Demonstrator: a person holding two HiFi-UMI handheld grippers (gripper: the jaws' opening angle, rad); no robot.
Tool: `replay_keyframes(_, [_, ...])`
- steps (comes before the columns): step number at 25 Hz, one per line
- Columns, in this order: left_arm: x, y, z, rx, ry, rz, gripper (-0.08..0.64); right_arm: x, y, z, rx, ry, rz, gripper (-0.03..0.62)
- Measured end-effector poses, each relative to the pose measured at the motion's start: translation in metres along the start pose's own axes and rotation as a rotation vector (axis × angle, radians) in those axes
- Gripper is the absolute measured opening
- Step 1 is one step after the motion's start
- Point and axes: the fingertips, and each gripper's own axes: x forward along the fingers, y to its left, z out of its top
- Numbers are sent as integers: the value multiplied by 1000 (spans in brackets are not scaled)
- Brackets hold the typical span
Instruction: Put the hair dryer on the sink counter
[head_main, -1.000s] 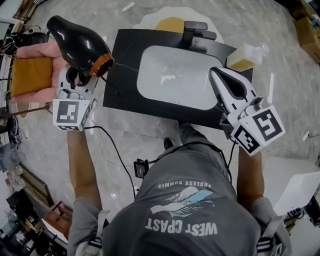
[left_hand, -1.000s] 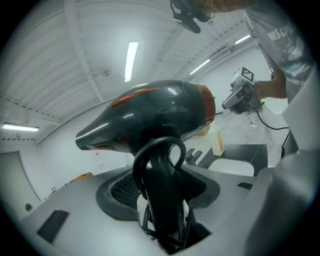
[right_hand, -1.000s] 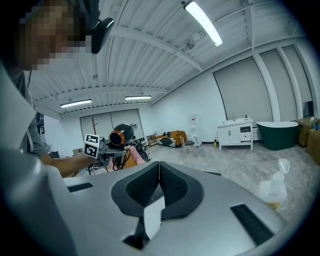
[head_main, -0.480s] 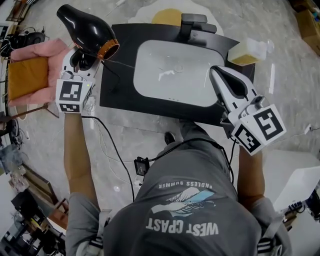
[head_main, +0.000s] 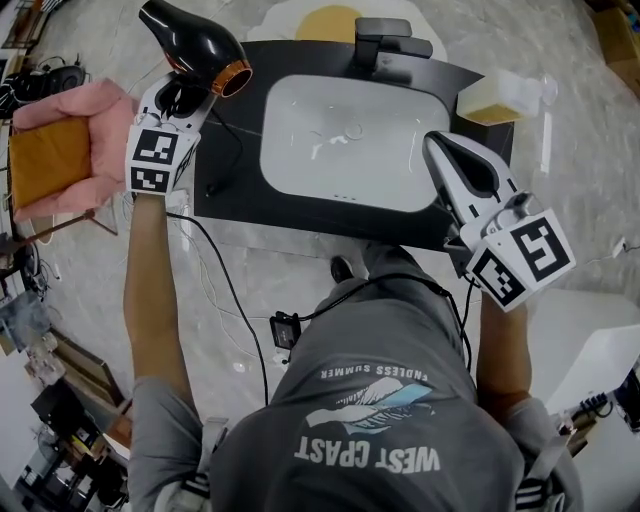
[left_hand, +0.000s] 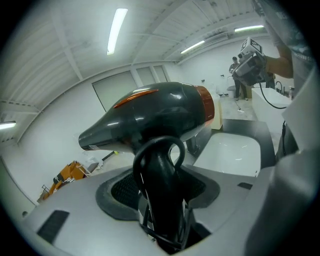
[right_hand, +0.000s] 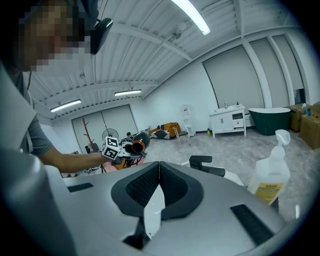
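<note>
One hair dryer (head_main: 195, 45), its handle (left_hand: 160, 190) pinched in the left gripper's (head_main: 178, 98) jaws. The right gripper's (right_hand: 159, 172) jaws are pressed together. The handle's base is hidden.

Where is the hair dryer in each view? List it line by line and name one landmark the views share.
Head view: the hair dryer is at upper left, held by the left hand-held gripper.
Left gripper view: it fills the centre, with its handle gripped between the jaws.
Right gripper view: it is small, left of centre.
Shared landmark: the black faucet.
</note>
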Motion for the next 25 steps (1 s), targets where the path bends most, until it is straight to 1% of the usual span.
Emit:
replay_keyframes(9, [55, -4, -34, -8, 97, -47, 238, 9, -20, -16, 33, 32, -8, 28])
replay_keyframes(17, [98, -11, -64, -47, 169, -81, 238, 12, -39, -28, 61, 65, -24, 28])
replay_keyframes(25, [135, -14, -92, -83, 231, -95, 238, 16, -59, -44, 91, 97, -37, 28])
